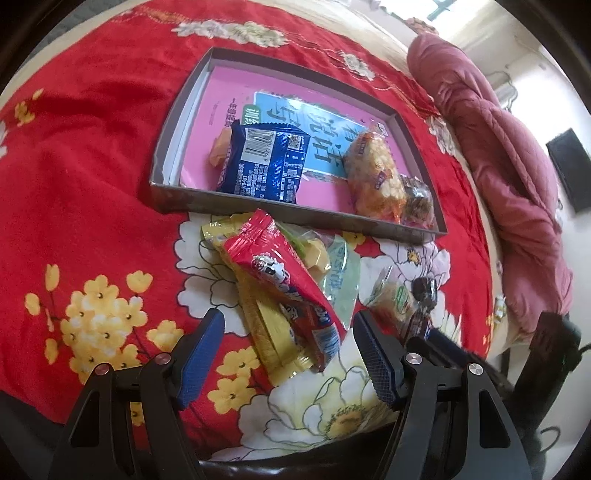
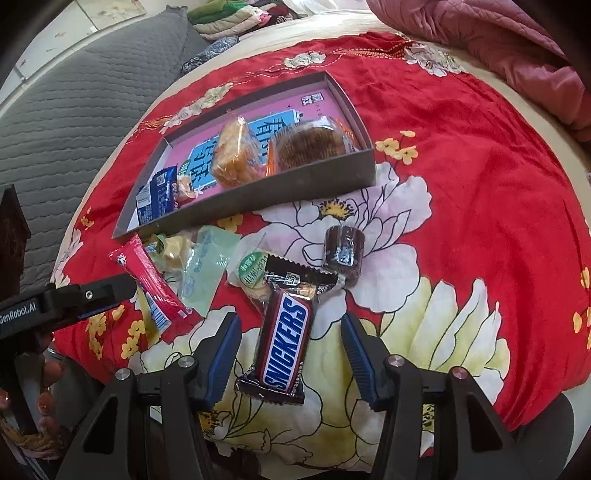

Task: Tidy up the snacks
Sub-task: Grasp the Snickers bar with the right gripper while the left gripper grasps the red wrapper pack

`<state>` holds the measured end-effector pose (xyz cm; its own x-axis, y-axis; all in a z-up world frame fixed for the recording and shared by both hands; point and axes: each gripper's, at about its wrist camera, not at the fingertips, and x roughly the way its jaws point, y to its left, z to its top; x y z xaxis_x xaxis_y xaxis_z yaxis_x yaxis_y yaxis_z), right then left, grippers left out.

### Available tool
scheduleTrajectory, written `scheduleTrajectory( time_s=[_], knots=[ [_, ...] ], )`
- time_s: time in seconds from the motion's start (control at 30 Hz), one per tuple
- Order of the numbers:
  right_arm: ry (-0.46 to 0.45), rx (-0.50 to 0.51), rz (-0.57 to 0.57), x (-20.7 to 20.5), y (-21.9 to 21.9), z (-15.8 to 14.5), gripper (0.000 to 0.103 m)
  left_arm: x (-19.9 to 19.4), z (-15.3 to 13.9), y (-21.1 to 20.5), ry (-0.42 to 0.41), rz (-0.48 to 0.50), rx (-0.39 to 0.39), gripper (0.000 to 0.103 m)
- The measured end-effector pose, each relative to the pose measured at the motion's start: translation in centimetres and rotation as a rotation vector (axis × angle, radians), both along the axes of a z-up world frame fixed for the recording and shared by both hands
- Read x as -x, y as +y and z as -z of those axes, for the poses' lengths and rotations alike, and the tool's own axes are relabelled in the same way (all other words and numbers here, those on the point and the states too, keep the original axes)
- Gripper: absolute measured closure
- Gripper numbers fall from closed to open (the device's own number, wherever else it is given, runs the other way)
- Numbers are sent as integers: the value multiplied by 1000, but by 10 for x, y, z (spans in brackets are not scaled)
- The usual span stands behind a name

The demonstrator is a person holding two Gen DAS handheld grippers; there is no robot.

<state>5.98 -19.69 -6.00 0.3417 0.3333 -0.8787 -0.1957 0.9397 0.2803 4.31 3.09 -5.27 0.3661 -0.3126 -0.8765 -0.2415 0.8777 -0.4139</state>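
A grey box (image 1: 173, 155) (image 2: 258, 195) with a pink bottom lies on the red flowered blanket and holds a blue packet (image 1: 264, 164), a yellow cake pack (image 1: 375, 175) (image 2: 232, 155) and a brown cake (image 2: 310, 142). In front of it loose snacks lie on the blanket. My left gripper (image 1: 288, 343) is open around a red packet (image 1: 284, 280) (image 2: 151, 284) that lies on a yellow packet (image 1: 266, 328). My right gripper (image 2: 291, 343) is open around a Snickers bar (image 2: 286, 343). A dark roll (image 2: 343, 254), a green-label pack (image 2: 251, 273) and a pale green pack (image 2: 207, 262) lie nearby.
A maroon quilt (image 1: 517, 166) (image 2: 498, 44) lies bunched at the far right of the bed. A grey quilted pillow (image 2: 74, 110) and folded clothes (image 2: 225, 18) are at the left. The left gripper (image 2: 66, 306) shows at the right wrist view's left edge.
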Motion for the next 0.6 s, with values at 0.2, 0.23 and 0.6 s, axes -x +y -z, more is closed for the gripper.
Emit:
scheduleTrajectory(
  time_s=[0.2,0.23,0.6],
  knots=[
    [8,10,-20,0,6,4,48,-9,0,0,-19,-37,2,29],
    [9,11,-26,0,8,4,48,-11,0,0,-15,-46,0,29],
    [31,-7,-51,-3,13,14,58,-25,12,2,8,-75,-6,41]
  ],
)
